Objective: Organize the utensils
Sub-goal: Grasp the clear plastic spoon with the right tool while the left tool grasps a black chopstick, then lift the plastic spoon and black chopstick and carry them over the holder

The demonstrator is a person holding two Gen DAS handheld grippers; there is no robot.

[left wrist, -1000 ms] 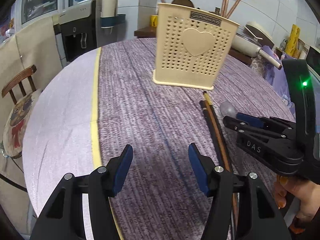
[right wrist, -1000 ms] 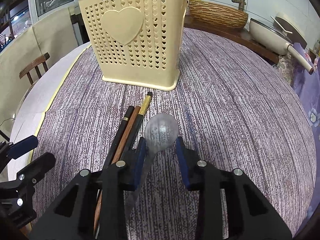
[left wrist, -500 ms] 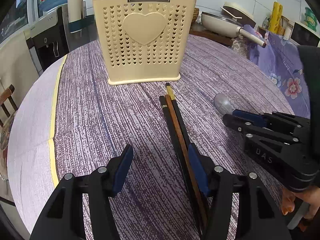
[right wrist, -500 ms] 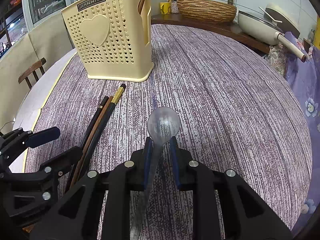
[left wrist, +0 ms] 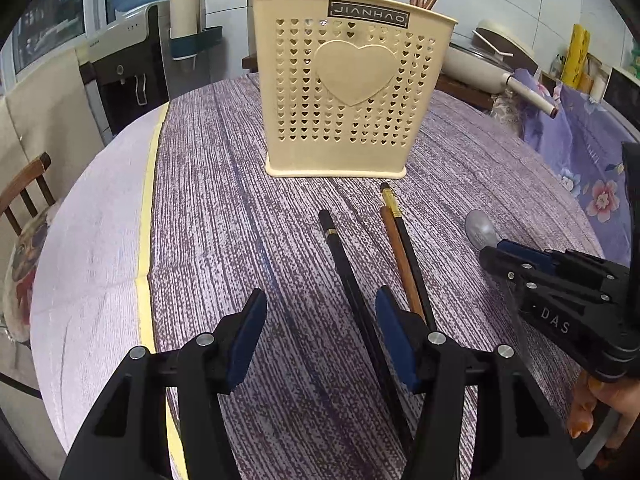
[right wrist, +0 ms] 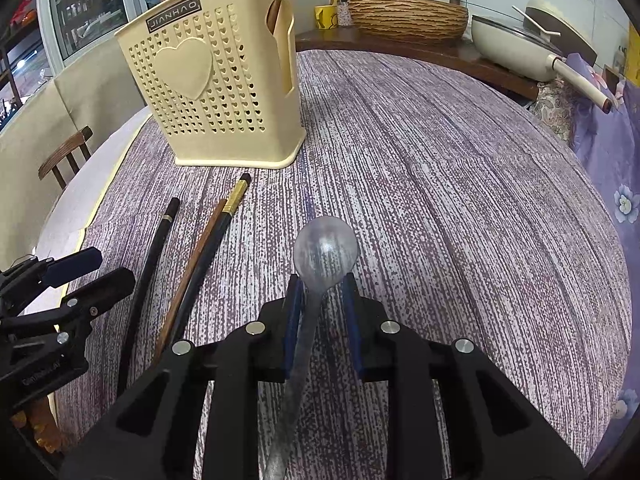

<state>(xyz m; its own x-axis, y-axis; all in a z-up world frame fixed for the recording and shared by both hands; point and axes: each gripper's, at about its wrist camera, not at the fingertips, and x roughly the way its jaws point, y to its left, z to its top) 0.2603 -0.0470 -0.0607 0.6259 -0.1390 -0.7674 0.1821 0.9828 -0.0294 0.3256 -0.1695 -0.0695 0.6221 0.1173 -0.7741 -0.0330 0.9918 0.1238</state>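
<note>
A cream perforated utensil basket (left wrist: 344, 96) with a heart stands upright on the purple table, with several wooden utensils in it; it also shows in the right wrist view (right wrist: 224, 88). Three chopsticks lie in front of it: a black one (left wrist: 352, 280) apart, and a brown one (left wrist: 400, 256) beside a gold-banded black one (left wrist: 404, 236). My left gripper (left wrist: 320, 332) is open over the black chopstick's near end. My right gripper (right wrist: 322, 300) has its fingers closed around the handle of a steel spoon (right wrist: 324, 252), which it holds with the bowl forward.
A wooden chair (left wrist: 24, 192) stands at the table's left edge. A white pan (right wrist: 516, 44), a woven basket (right wrist: 408, 16) and a water dispenser (left wrist: 128, 72) stand beyond the table. A floral cloth (right wrist: 616, 160) hangs at the right.
The black chopstick now lies apart from the other two, between my left fingers. My right gripper, which closed on the spoon half a second ago, still holds it, nearer the camera.
</note>
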